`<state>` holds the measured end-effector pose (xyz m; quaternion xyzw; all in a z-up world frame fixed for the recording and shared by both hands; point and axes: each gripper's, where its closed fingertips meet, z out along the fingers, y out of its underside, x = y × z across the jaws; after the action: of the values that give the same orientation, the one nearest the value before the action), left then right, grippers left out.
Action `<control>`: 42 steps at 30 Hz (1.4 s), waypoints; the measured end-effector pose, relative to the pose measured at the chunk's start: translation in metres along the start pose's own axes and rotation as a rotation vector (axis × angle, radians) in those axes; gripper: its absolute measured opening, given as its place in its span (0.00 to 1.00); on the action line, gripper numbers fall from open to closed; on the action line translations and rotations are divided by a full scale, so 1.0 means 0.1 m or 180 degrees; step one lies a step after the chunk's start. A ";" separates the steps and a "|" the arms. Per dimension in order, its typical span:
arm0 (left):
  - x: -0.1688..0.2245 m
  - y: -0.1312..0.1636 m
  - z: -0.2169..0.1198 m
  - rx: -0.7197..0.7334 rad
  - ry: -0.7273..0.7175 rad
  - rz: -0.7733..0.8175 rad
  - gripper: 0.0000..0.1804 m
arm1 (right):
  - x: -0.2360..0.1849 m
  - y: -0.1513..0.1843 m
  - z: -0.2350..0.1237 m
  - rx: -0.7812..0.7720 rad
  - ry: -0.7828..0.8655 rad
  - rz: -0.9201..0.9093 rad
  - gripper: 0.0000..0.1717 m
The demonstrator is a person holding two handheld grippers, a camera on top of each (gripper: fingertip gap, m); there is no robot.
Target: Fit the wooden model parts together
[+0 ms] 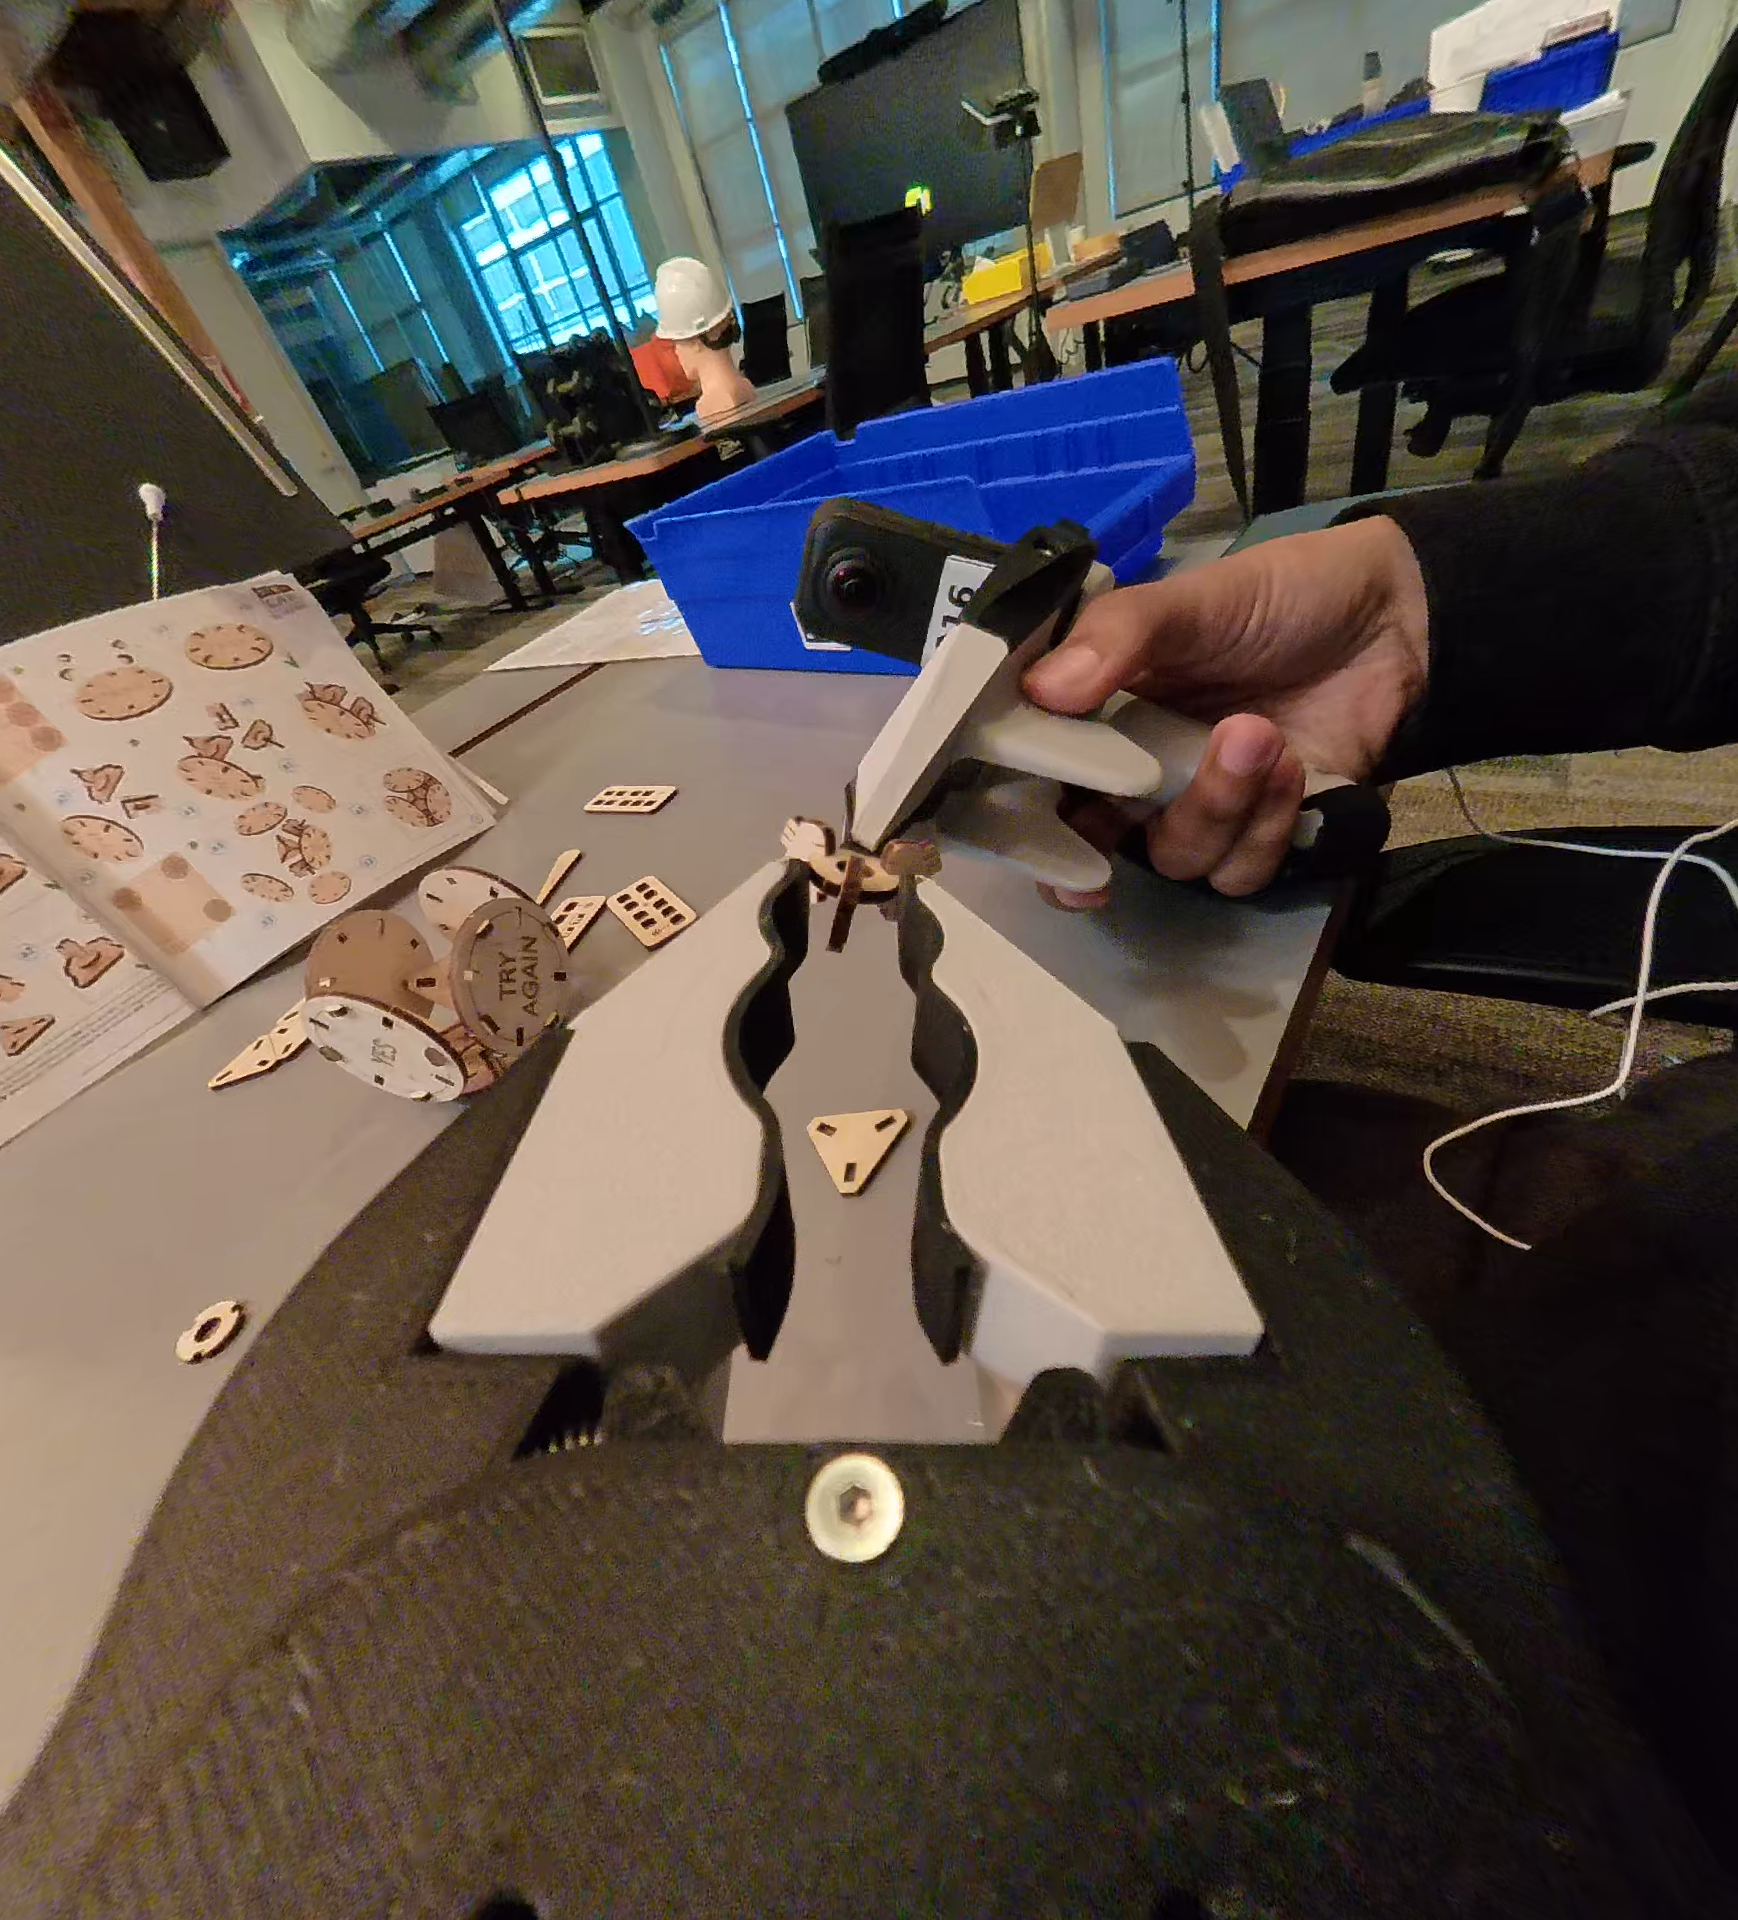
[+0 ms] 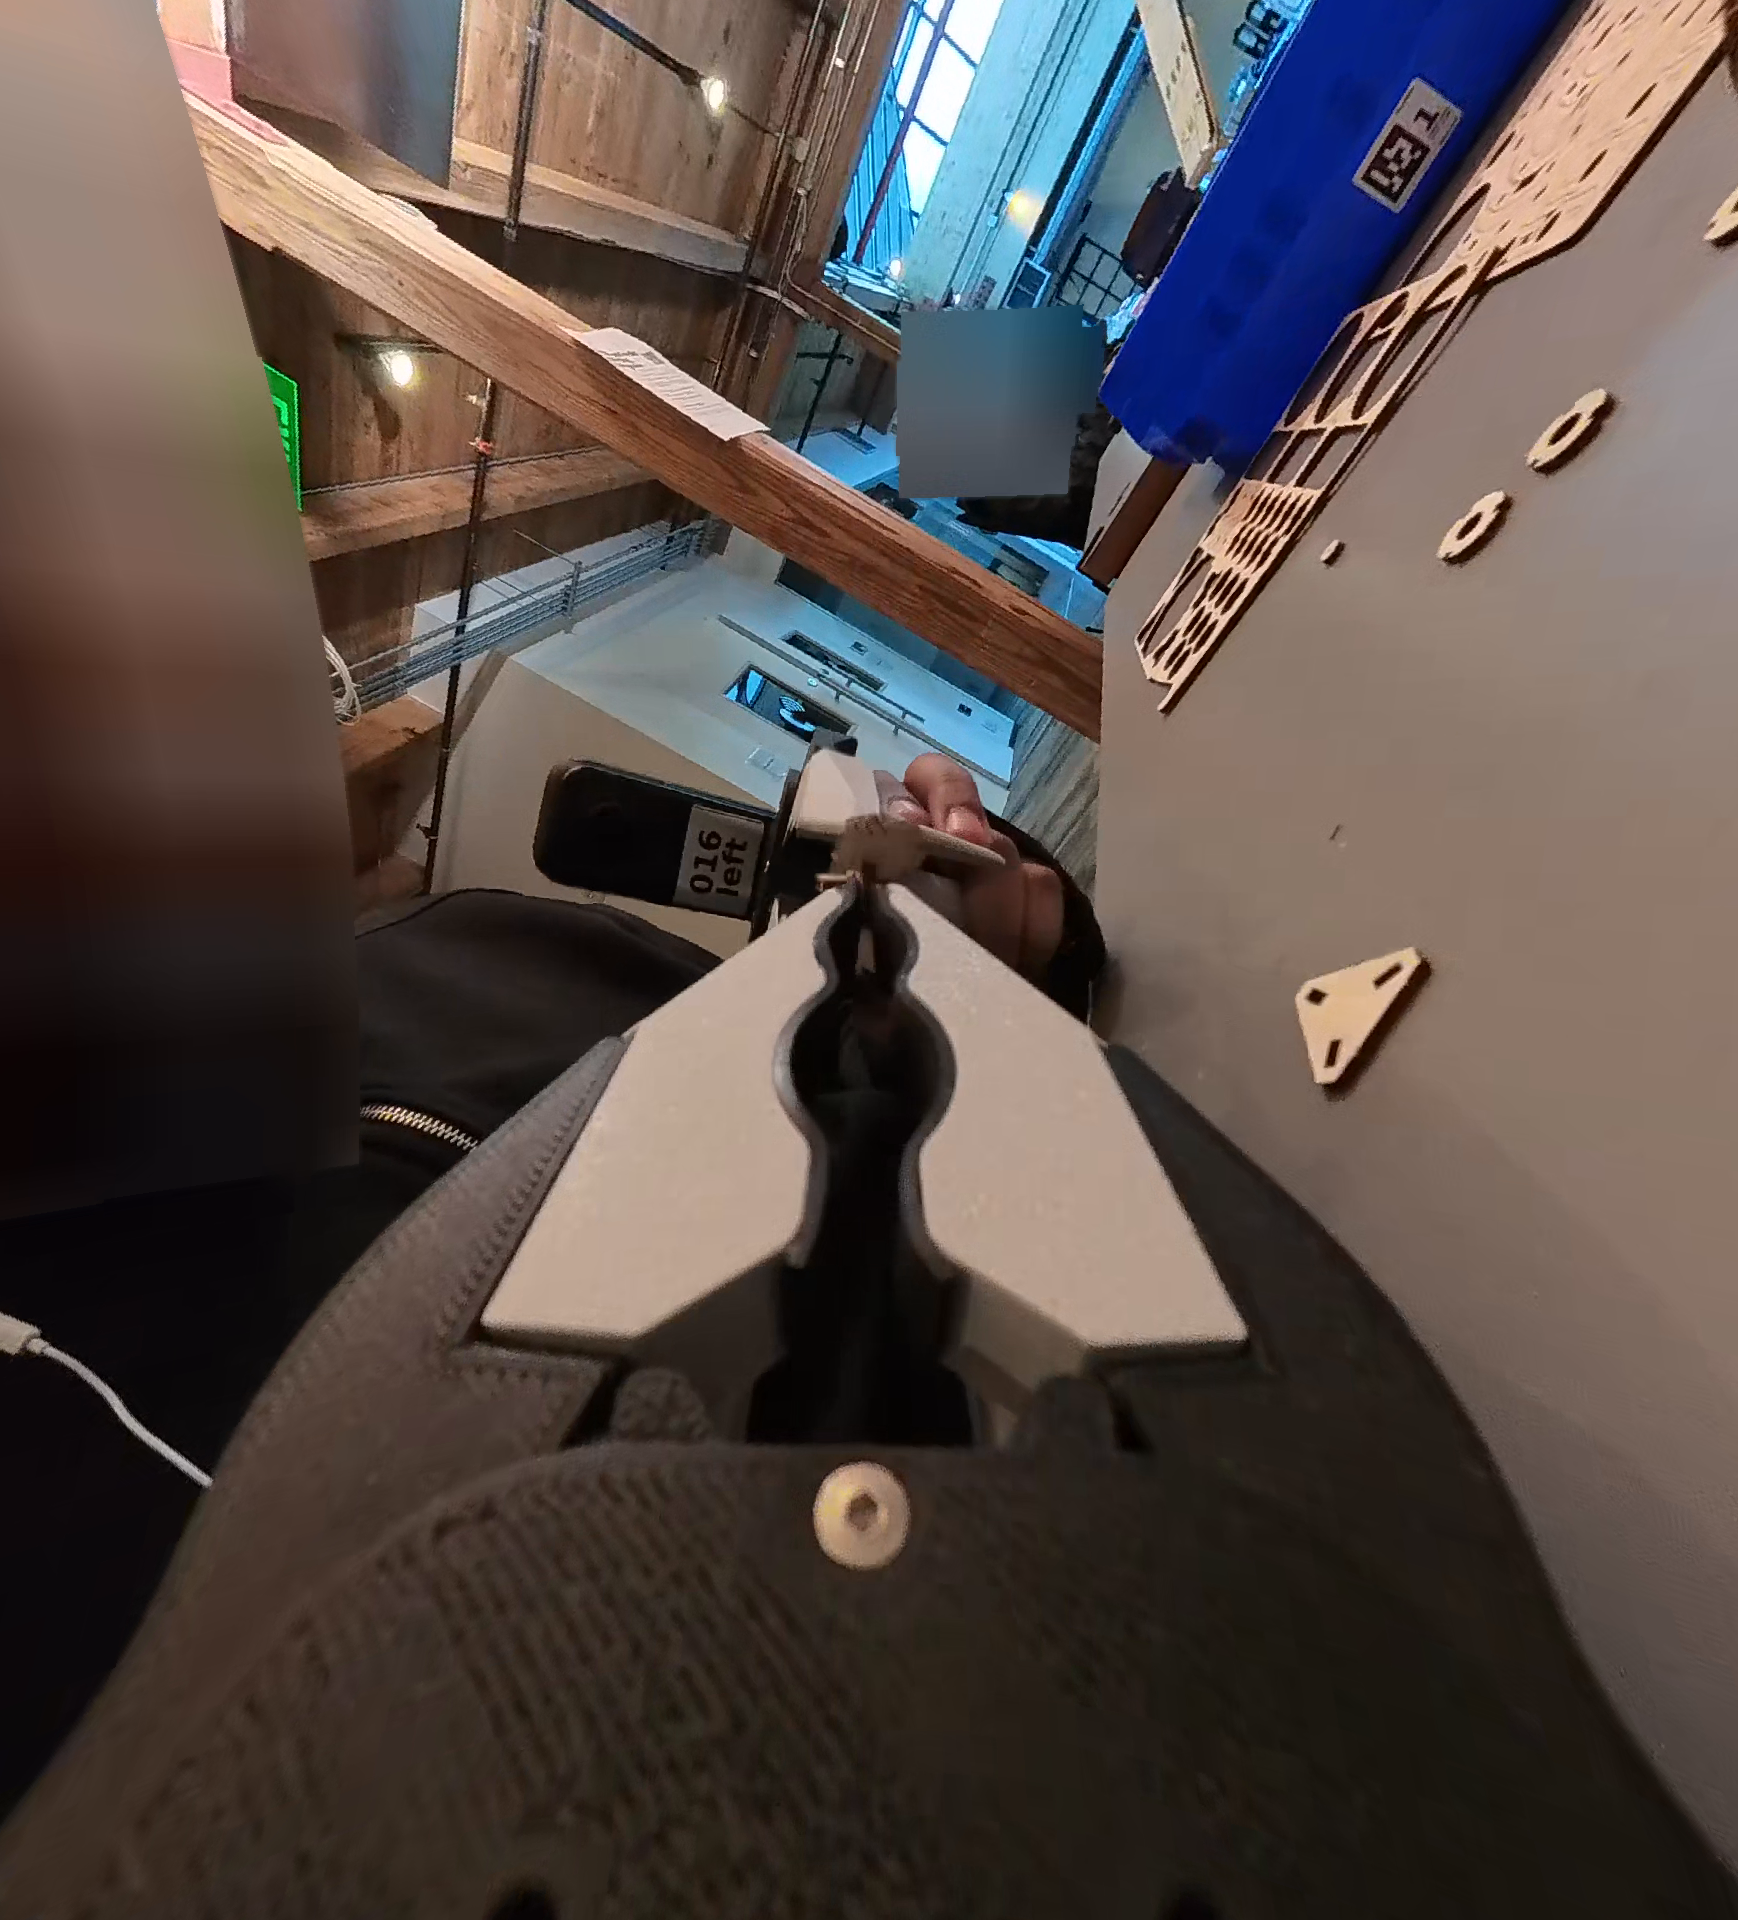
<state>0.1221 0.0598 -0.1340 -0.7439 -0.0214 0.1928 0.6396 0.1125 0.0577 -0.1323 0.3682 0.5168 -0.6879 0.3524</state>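
Observation:
My left gripper (image 1: 857, 883) is shut on a small wooden assembly (image 1: 860, 868), a round disc with hand-shaped pieces sticking out at both sides and a brown strip hanging under it. It holds the assembly above the grey table (image 1: 740, 748). My right gripper (image 1: 870, 836) comes in from the right in a person's hand, with its tips shut on the top of the same assembly. In the right wrist view my right gripper (image 2: 860, 904) is closed, with a thin wooden piece (image 2: 865, 951) in the slit between its fingers. The left gripper (image 2: 849, 831) shows just beyond it.
A wooden triangle (image 1: 857, 1148) lies on the table under my left fingers and also shows in the right wrist view (image 2: 1358, 1013). A larger model of discs (image 1: 429, 987), slotted plates (image 1: 651, 912), a ring (image 1: 209, 1331), an instruction sheet (image 1: 117, 810) and a blue bin (image 1: 948, 499) are around. My left and right fingertips are right by each other.

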 end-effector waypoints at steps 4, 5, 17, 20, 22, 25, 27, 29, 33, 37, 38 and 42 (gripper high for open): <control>0.00 0.00 0.00 0.0006 -0.0009 0.0026 0.09 | 0.02 0.00 0.01 -0.0039 0.0036 0.0008 0.02; 0.00 0.00 0.00 0.0003 -0.0016 0.0031 0.09 | 0.03 0.00 0.01 -0.0040 0.0038 0.0017 0.02; -0.06 0.07 -0.02 -0.0143 0.0047 -0.0238 0.12 | 0.08 -0.05 -0.04 -0.0098 0.0056 0.0188 0.00; -0.12 0.11 -0.04 -0.0223 0.0031 -0.0352 0.10 | 0.18 -0.05 -0.07 -0.0136 0.0325 0.0071 0.00; -0.16 0.15 -0.09 -0.0279 0.0029 -0.0452 0.11 | 0.23 -0.05 -0.11 -0.0175 0.0487 -0.0002 0.00; -0.30 0.25 -0.23 -0.0362 -0.0068 -0.0659 0.12 | 0.27 -0.07 -0.17 -0.0234 0.0751 -0.0185 0.00; -0.36 0.37 -0.32 -0.0481 -0.0096 -0.0882 0.12 | 0.29 -0.07 -0.20 -0.0282 0.0917 -0.0329 0.01; -0.38 0.52 -0.36 -0.0651 -0.0051 -0.1201 0.12 | 0.31 -0.07 -0.20 -0.0331 0.1043 -0.0455 0.02; -0.31 0.74 -0.31 -0.0993 0.0140 -0.1691 0.12 | 0.46 -0.02 -0.14 -0.0531 0.1329 -0.0709 0.04; -0.27 0.81 -0.22 -0.1239 0.0216 -0.1820 0.11 | 0.55 0.06 -0.03 -0.0771 0.1488 -0.0987 0.06; -0.25 0.82 -0.20 -0.1264 0.0260 -0.1831 0.11 | 0.55 0.07 0.00 -0.0812 0.1536 -0.1162 0.08; -0.30 0.79 -0.19 -0.1182 0.0291 -0.2003 0.09 | 0.55 0.09 0.10 -0.1122 0.2060 -0.2715 0.12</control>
<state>0.0830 0.0188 -0.2000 -0.8121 -0.2552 -0.0539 0.5219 0.0928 0.0403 -0.1824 0.2544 0.8087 -0.5247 -0.0772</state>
